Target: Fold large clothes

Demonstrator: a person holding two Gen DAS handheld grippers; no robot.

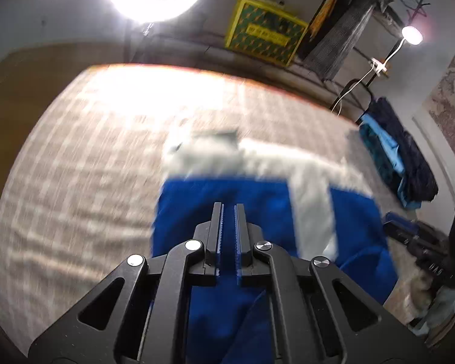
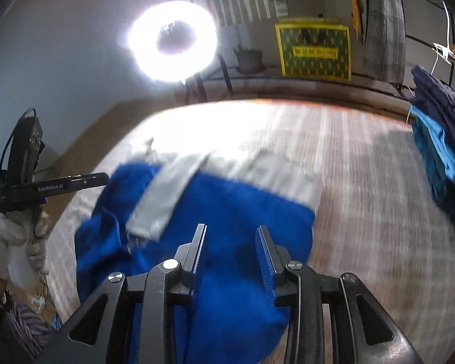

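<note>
1. Blue-and-white garment [image 2: 227, 212]: lies rumpled on the checked bedcover [image 1: 75, 166]; soft, light, floppy.
2. Left gripper [image 1: 229, 209]: jaws nearly shut; whether they pinch cloth, cannot tell.
3. Right gripper [image 2: 231, 230]: part open above the cloth, empty.
4. Judgement: grip hem corners.

One garment [image 2: 227, 212], two grippers [image 1: 228, 209] [image 2: 231, 233], one gloved hand [image 2: 15, 242], one ring lamp [image 2: 172, 41], one small lamp [image 1: 411, 35], one yellow box [image 2: 314, 51], one plant pot [image 2: 249, 59]

Garment [image 2: 236, 212] on the bed [image 2: 364, 197], ring light [image 2: 173, 41] behind it, clothes pile [image 2: 443, 157] at right edge.
</note>
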